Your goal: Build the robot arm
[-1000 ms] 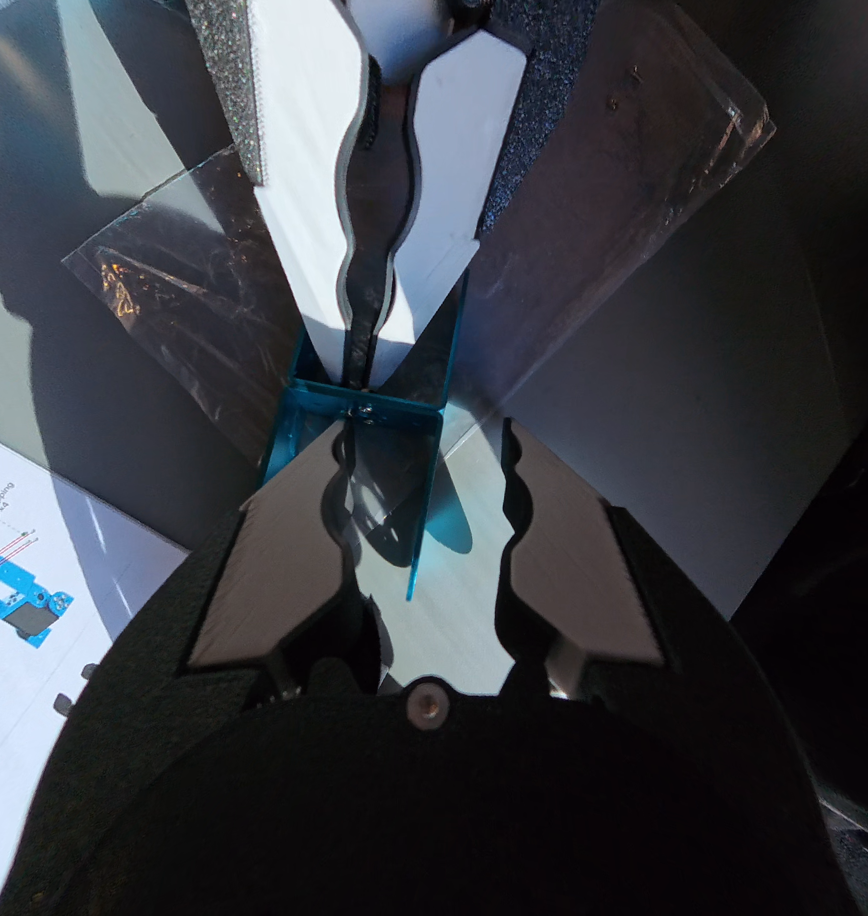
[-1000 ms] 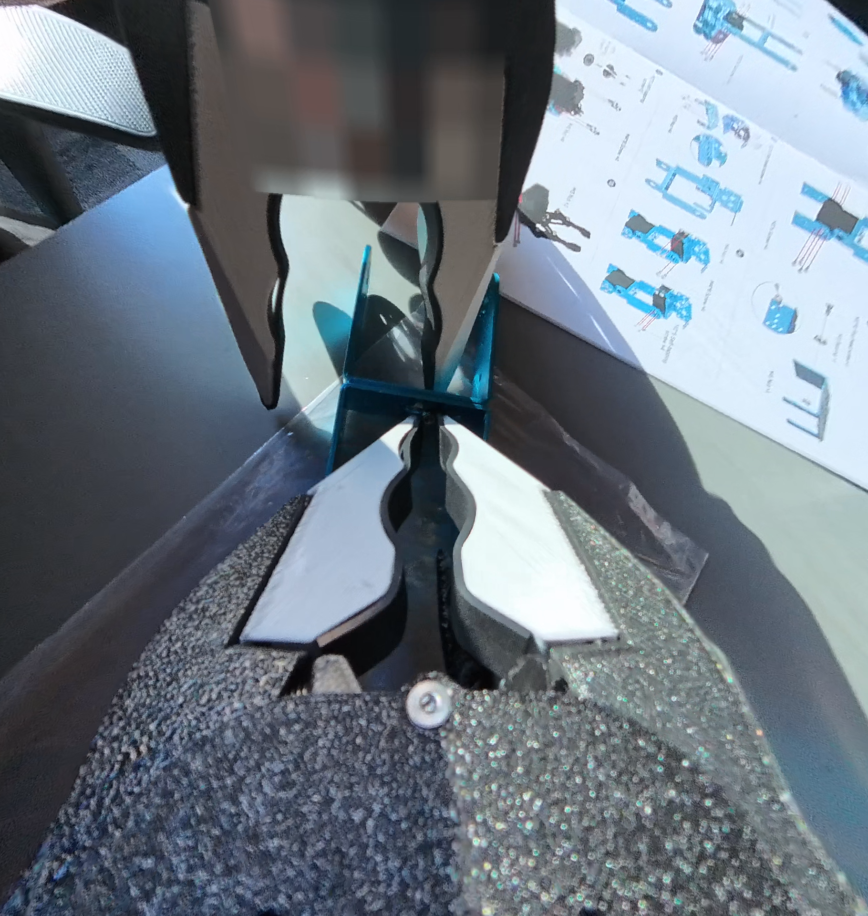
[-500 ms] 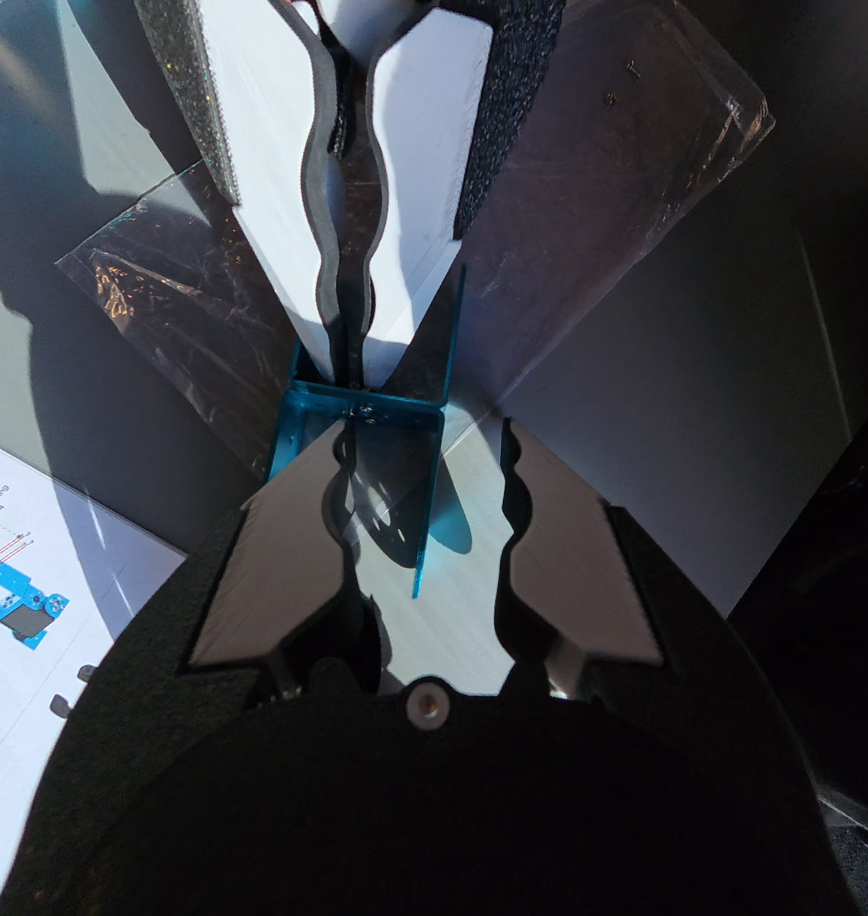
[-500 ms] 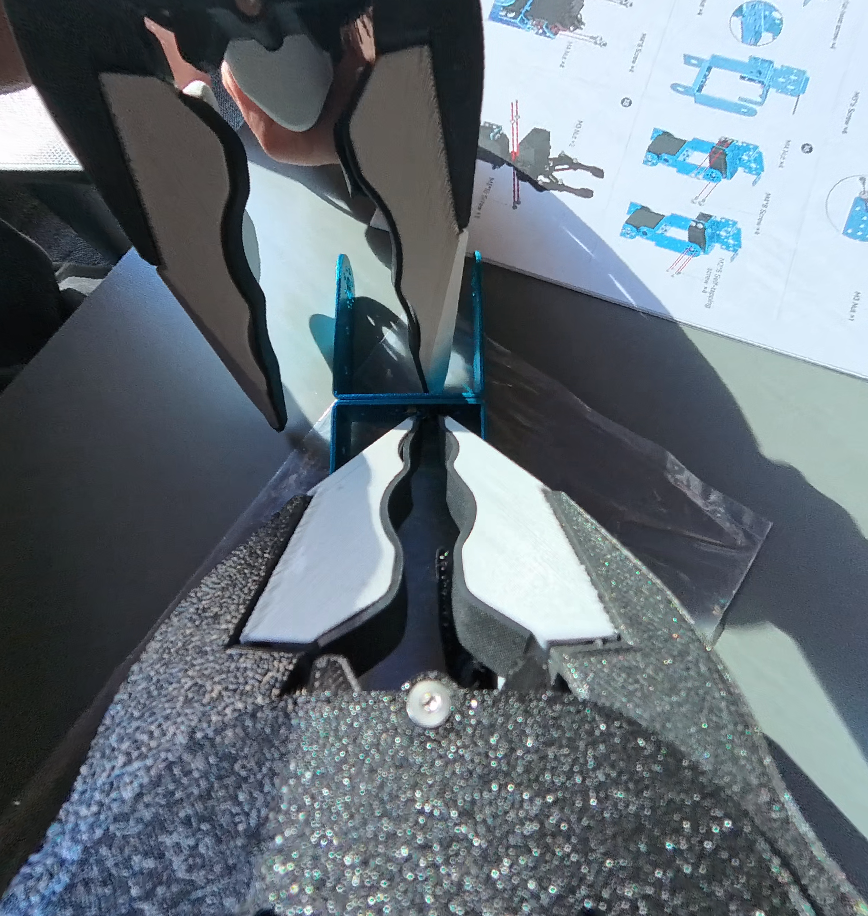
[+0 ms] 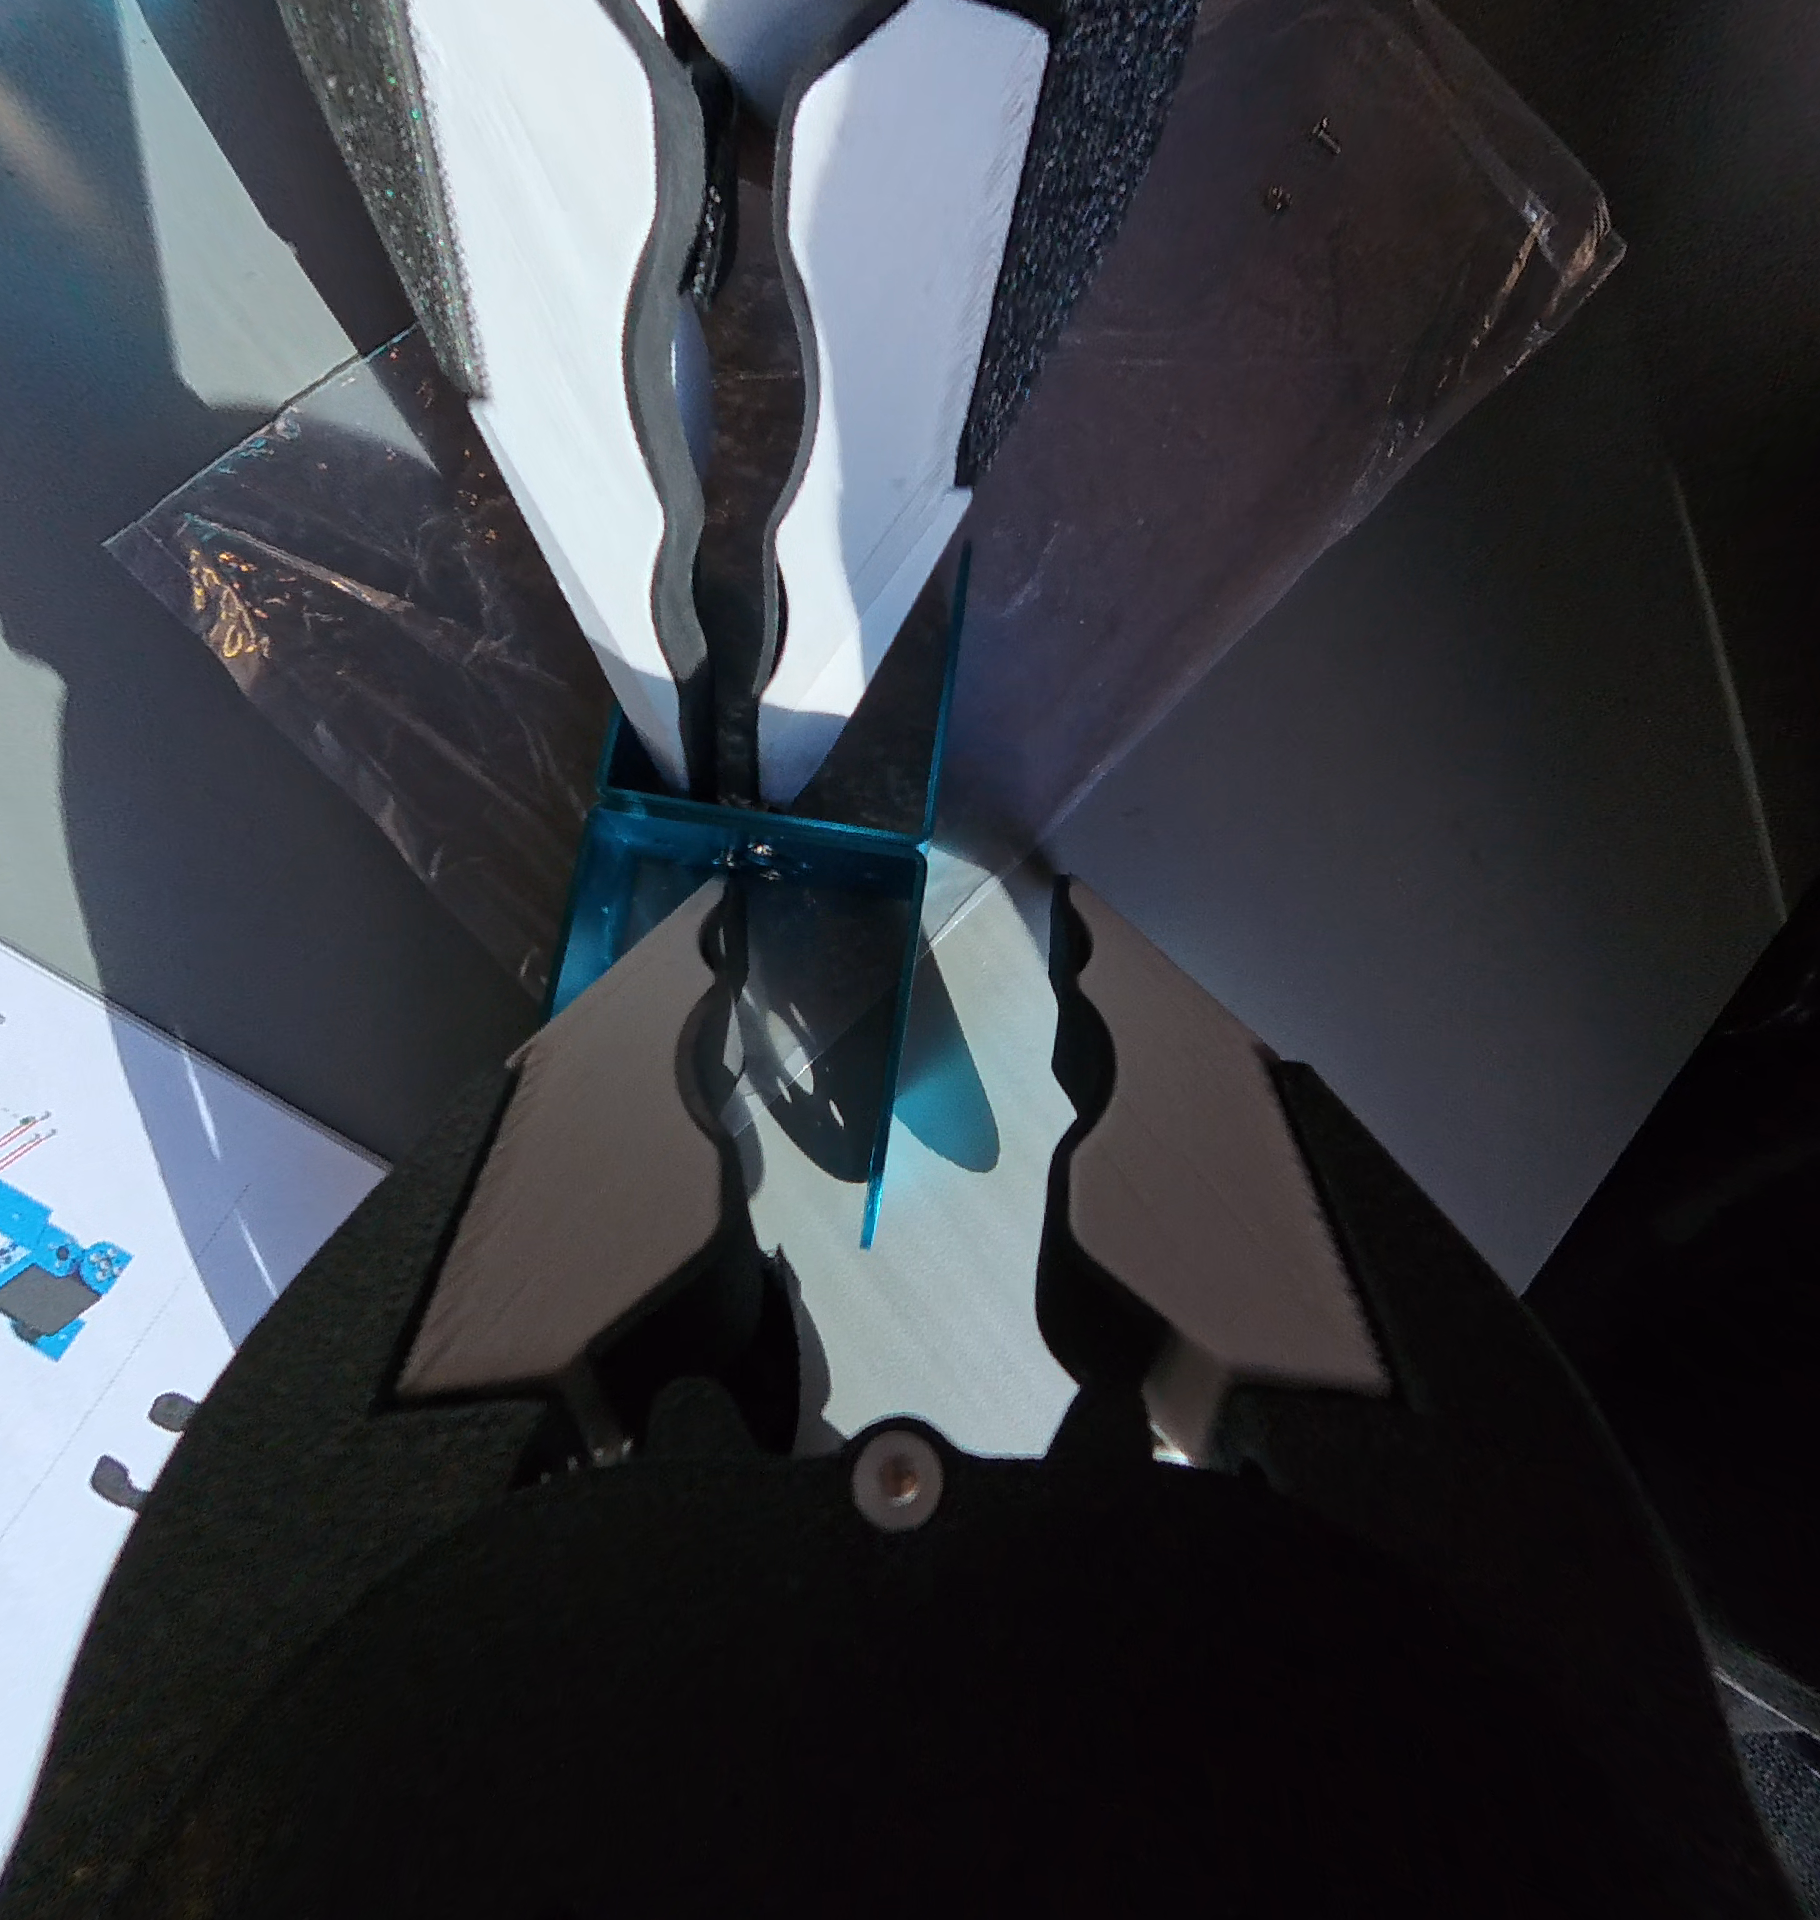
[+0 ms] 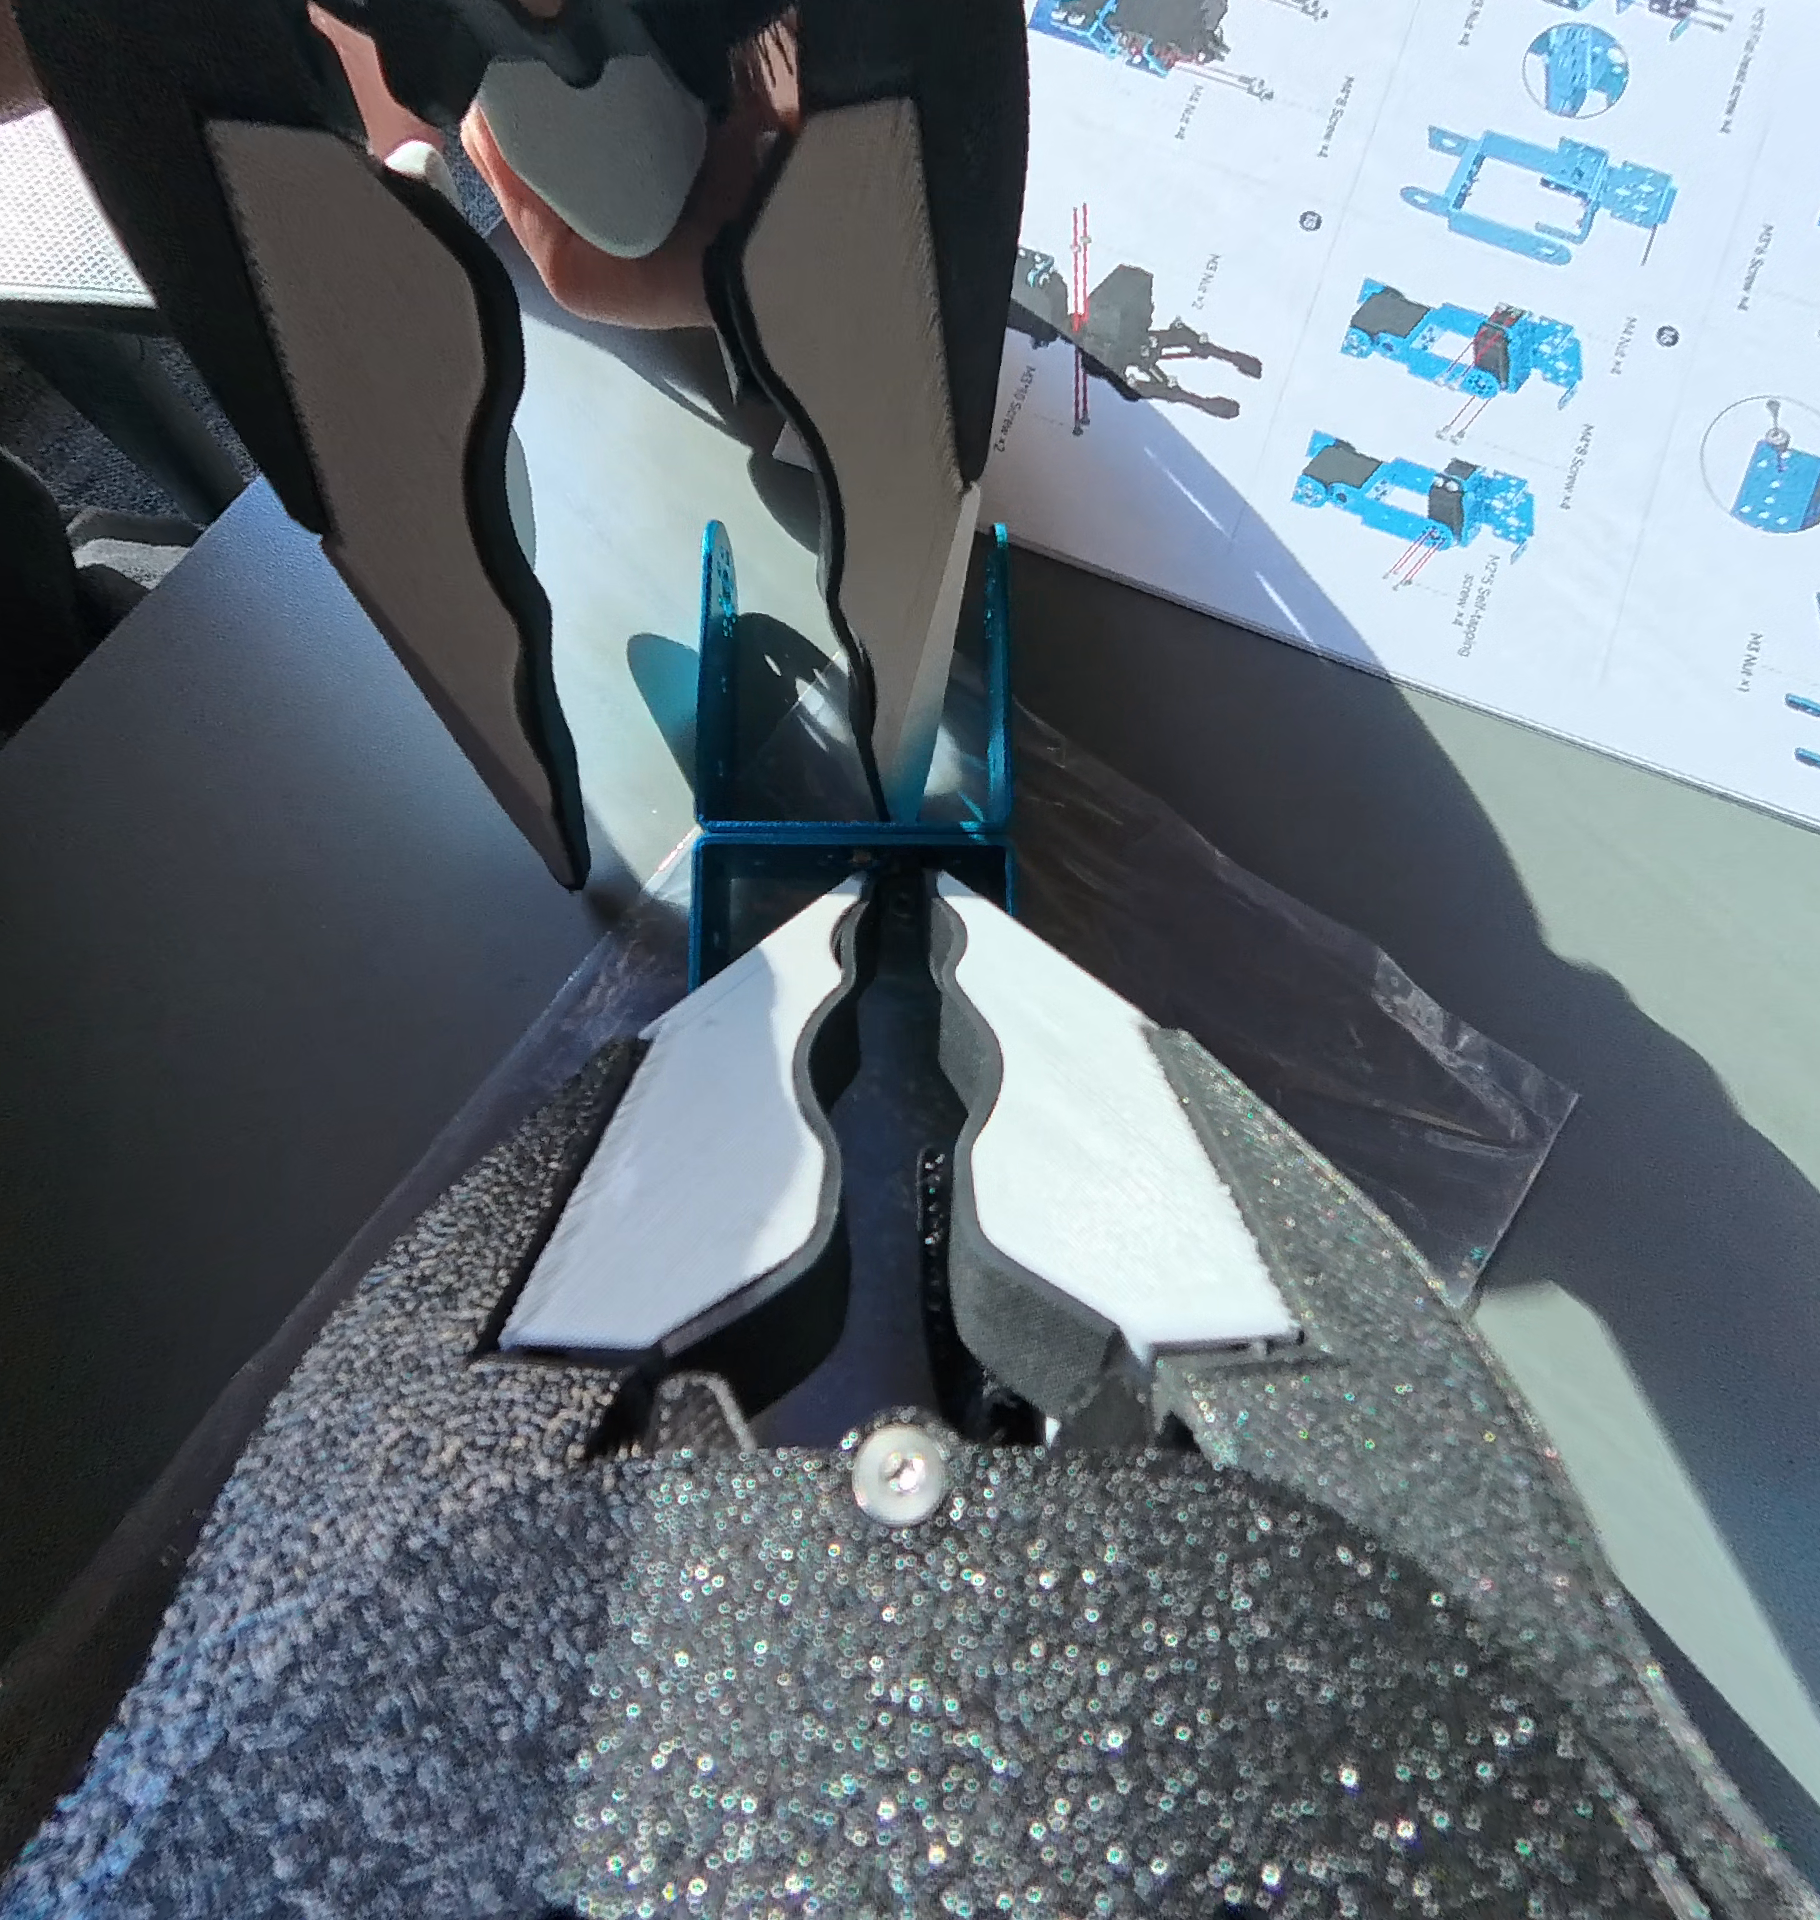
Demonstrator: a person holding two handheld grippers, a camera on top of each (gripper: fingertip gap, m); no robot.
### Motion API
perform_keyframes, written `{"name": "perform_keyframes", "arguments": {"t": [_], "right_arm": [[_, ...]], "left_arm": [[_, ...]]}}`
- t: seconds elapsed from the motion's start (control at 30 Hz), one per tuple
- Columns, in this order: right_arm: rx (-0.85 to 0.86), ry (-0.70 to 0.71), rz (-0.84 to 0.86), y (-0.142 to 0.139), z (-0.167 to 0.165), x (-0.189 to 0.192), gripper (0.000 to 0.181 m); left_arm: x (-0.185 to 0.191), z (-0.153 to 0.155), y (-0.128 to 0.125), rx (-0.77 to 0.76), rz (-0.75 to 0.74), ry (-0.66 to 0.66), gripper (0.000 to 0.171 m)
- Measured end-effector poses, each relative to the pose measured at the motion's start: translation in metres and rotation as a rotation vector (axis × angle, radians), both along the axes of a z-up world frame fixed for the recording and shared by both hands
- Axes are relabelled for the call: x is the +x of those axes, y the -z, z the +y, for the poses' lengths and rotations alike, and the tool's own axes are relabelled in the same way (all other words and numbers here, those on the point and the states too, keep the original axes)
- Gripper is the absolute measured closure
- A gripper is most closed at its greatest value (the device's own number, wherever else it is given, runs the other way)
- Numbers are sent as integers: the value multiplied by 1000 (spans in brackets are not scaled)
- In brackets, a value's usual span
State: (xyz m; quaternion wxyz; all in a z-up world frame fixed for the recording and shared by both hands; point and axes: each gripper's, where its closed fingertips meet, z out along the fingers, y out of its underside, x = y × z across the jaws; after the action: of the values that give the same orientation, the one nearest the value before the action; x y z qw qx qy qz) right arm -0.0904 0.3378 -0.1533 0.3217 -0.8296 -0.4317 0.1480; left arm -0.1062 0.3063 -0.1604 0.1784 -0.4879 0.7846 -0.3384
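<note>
1. The blue bracket (image 5: 760, 847) stands upright on a clear plastic bag (image 5: 1249, 416), which lies flat on the worktop (image 6: 1508, 883).
2. My right tool (image 6: 901, 883) is nearly closed, its tips against the bracket's cross wall by a small screw. I cannot tell whether they pinch anything.
3. My left tool (image 5: 890, 904) is open. It straddles one side plate, with one finger inside the bracket and the other outside.
4. The plates look thin and the bag slippery, so I judge a sideways nudge would tip or slide the bracket. Square, gentle contact suits it best.
5. A printed instruction sheet (image 6: 1508, 364) lies just beyond the bag.
</note>
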Motion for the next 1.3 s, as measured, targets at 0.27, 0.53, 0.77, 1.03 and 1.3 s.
{"name": "perform_keyframes", "arguments": {"t": [0.27, 0.53, 0.77, 1.03, 1.3], "right_arm": [[5, -19, -30, -4, -8, 12, 174], [-17, -22, 5, -16, -21, 24, 172], [72, 231, 137, -36, -59, 82, 168], [343, 545, 458, -74, -128, 111, 151], [530, 555, 334, -77, -173, 103, 161]], "left_arm": [[0, 0, -4, -13, -23, -4, 114], [-8, 6, -8, 1, -23, -29, 113], [-48, 23, -36, -126, -144, -315, 114], [-68, -29, -65, -271, -412, -562, 118], [-70, -57, -55, -215, -485, -715, 131]]}}
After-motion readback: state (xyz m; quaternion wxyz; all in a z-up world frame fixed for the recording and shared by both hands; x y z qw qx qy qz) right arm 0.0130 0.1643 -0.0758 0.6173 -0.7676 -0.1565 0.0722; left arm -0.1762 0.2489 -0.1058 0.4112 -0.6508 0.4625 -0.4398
